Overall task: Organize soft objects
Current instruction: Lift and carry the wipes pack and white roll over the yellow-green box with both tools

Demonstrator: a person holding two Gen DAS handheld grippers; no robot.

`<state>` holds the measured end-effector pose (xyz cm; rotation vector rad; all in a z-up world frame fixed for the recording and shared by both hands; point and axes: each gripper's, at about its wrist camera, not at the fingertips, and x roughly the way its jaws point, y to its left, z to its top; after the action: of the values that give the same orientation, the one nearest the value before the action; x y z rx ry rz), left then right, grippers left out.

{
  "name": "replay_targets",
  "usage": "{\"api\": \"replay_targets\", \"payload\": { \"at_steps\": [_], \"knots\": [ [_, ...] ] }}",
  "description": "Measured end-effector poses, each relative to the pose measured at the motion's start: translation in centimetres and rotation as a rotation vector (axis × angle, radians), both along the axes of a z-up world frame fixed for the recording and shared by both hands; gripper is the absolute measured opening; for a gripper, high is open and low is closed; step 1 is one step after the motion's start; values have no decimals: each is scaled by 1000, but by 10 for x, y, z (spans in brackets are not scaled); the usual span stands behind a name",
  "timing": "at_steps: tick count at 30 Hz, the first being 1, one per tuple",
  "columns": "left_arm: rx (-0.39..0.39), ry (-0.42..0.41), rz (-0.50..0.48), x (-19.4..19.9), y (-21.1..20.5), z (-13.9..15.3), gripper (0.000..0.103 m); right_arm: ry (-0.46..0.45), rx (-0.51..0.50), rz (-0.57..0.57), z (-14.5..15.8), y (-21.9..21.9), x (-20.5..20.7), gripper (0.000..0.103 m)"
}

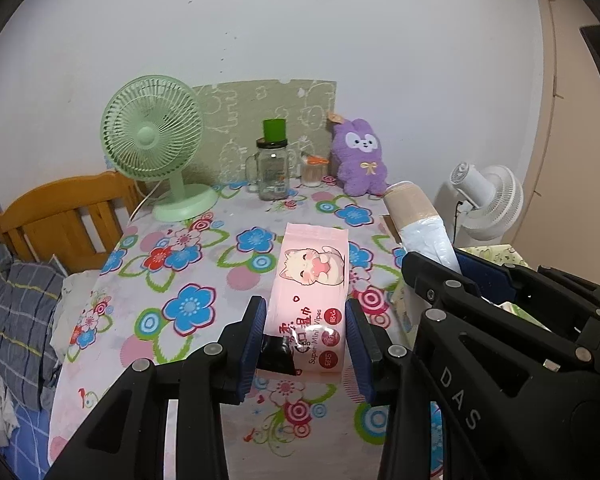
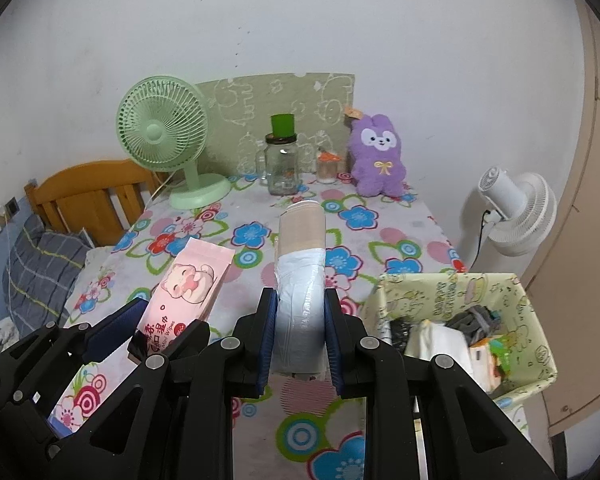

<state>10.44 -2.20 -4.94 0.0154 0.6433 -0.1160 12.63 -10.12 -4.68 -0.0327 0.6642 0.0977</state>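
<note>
My left gripper (image 1: 306, 320) is shut on a pink pack of wet wipes (image 1: 314, 280) with a cat picture, held above the flowered table; the pack also shows in the right wrist view (image 2: 188, 284). My right gripper (image 2: 300, 312) is shut on a roll of white bags with a beige paper band (image 2: 302, 264), also held above the table; the roll shows in the left wrist view (image 1: 420, 220). A purple plush bunny (image 2: 376, 156) sits upright at the back of the table by the wall. A green patterned fabric bin (image 2: 536, 312) stands at the right and holds several soft things.
A green desk fan (image 2: 168, 140), a glass jar with a green cup on top (image 2: 282, 160) and a small jar (image 2: 326, 168) stand at the back. A white fan (image 2: 516, 212) stands off the table to the right. A wooden bed head (image 2: 88, 196) and bedding lie left.
</note>
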Motion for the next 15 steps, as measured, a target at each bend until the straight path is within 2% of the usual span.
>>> {"api": "replay_targets", "payload": {
  "at_steps": [15],
  "knots": [
    [5,-22,-57,5,-44,6,41,-23,4,-51,6,-46,-1,26]
  ]
}}
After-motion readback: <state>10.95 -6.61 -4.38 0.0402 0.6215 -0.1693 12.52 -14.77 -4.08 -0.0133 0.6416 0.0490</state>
